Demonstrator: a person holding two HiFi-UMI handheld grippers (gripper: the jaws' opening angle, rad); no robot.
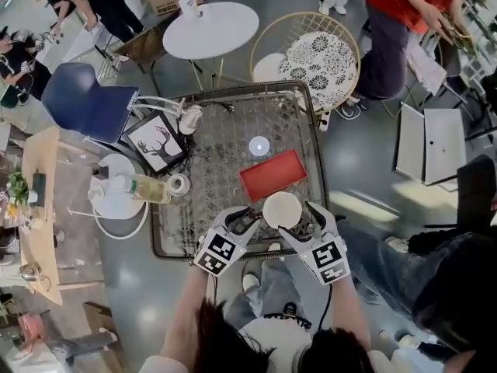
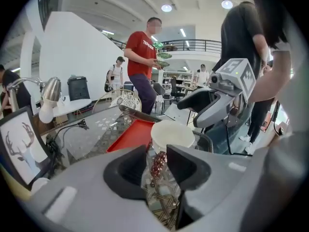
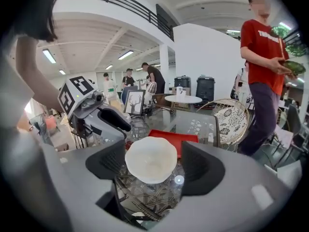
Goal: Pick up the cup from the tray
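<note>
The white cup (image 1: 282, 210) with a wavy rim is just in front of the red tray (image 1: 272, 174), off it, near the table's front edge. My right gripper (image 1: 295, 217) is shut on the cup (image 3: 150, 159), one jaw on each side of its rim. My left gripper (image 1: 250, 219) points at the cup's left side. Its jaws stand close together. A reddish patterned patch (image 2: 157, 164) under the cup's rim (image 2: 173, 134) fills the narrow gap, and I cannot tell whether the jaws pinch it. The tray (image 3: 174, 138) lies bare behind the cup.
The glass-topped wicker table (image 1: 225, 146) has a raised dark rim. A framed deer picture (image 1: 156, 141), a desk lamp (image 1: 189, 120) and a bottle (image 1: 147, 188) stand at its left. A person in red (image 1: 396, 29) stands at the far right by a round wicker chair (image 1: 314, 61).
</note>
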